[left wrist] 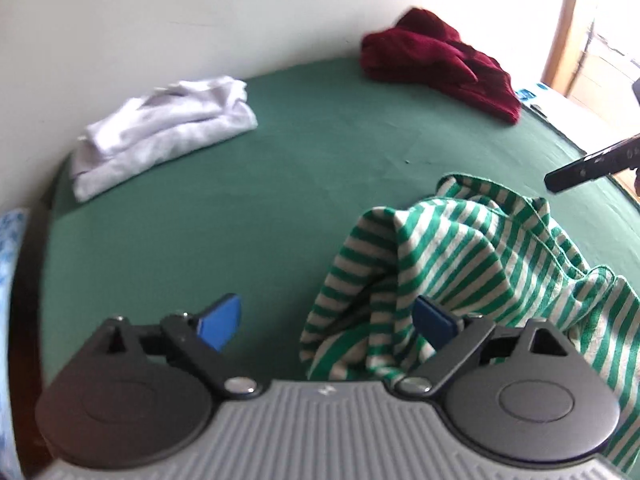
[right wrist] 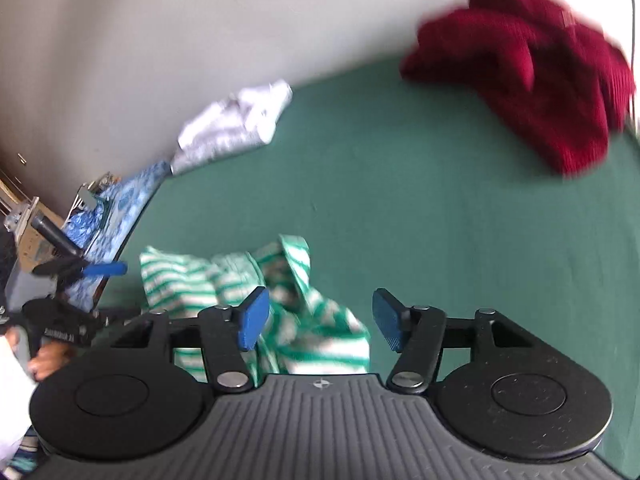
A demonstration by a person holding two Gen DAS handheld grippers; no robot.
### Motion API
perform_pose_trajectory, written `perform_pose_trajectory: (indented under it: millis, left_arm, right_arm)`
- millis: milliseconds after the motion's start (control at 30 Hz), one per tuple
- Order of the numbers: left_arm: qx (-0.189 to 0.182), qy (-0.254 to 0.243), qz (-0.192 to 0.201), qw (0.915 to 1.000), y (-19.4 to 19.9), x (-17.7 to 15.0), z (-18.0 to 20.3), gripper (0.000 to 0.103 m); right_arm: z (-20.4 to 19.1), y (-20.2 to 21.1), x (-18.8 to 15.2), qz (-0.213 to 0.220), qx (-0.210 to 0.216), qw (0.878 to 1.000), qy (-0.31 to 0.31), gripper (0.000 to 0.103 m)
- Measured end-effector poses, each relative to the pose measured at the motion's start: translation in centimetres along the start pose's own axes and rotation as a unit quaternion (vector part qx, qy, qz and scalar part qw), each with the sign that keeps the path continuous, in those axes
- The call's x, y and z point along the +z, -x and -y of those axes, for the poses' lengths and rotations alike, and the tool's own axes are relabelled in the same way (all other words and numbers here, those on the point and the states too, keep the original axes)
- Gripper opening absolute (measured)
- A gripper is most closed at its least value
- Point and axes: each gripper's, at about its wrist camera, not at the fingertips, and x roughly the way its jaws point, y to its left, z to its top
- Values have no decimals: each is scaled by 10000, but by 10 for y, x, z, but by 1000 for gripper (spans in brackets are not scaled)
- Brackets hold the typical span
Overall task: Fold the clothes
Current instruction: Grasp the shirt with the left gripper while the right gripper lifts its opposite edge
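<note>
A green-and-white striped garment (left wrist: 460, 264) lies crumpled on the green sheet (left wrist: 300, 184). My left gripper (left wrist: 328, 322) is open wide at its left edge; the right blue pad (left wrist: 434, 320) sits against the cloth, the left pad over bare sheet. In the right wrist view the same striped garment (right wrist: 240, 276) bunches between the fingers of my right gripper (right wrist: 320, 320), which is open with the pads not pressing on it. The picture there is blurred.
A folded white garment (left wrist: 168, 128) lies by the wall at the back left. A heaped maroon garment (left wrist: 440, 64) sits at the back right. Blue floral fabric (right wrist: 120, 200) covers the left edge, where a hand (right wrist: 48, 360) shows.
</note>
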Motion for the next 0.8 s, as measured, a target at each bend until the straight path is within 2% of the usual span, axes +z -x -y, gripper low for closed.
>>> perform_pose_trajectory:
  millis: [67, 200, 267, 367, 467, 533, 567, 600, 633, 667, 800]
  left_arm:
    - [-268, 32, -201, 9994, -14, 5, -2, 94]
    - [-732, 120, -467, 9961, -34, 11, -2, 94]
    - [-892, 104, -526, 9946, -40, 12, 0, 91]
    - [-877, -103, -392, 9953, -44, 12, 8, 78]
    - [-973, -80, -291, 9948, -44, 11, 6, 77]
    - [-1056, 48, -291, 9940, -44, 12, 2, 76]
    - [-1072, 115, -298, 9937, -44, 12, 0, 75]
    - [-1058, 118, -301, 9939, -43, 11, 2, 69]
    - [-1047, 42, -302, 9940, -42, 10, 5, 58]
    - [-1036, -35, -304, 9941, -41, 9, 9, 55]
    - [-902, -243, -260, 9953, -39, 7, 20, 45]
  right_arm:
    - [7, -9, 0, -250, 54, 9997, -7, 61]
    - [21, -20, 0, -513, 580, 9963, -369, 65]
    - [18, -27, 3, -661, 843, 9937, -333, 66]
    - [9, -38, 9, -845, 1124, 9899, -185, 65]
    - [5, -52, 21, -965, 1335, 9863, -64, 65]
    - [12, -60, 29, -1035, 1555, 9818, -341, 65]
    - [14, -63, 32, -1097, 1592, 9805, -368, 61]
    - [14, -65, 34, -1186, 1526, 9809, -218, 43]
    - [13, -67, 36, -1275, 1459, 9810, -68, 31]
    - [12, -69, 38, -1363, 1392, 9808, 82, 12]
    - [4, -67, 39, -1563, 1391, 9772, 367, 8]
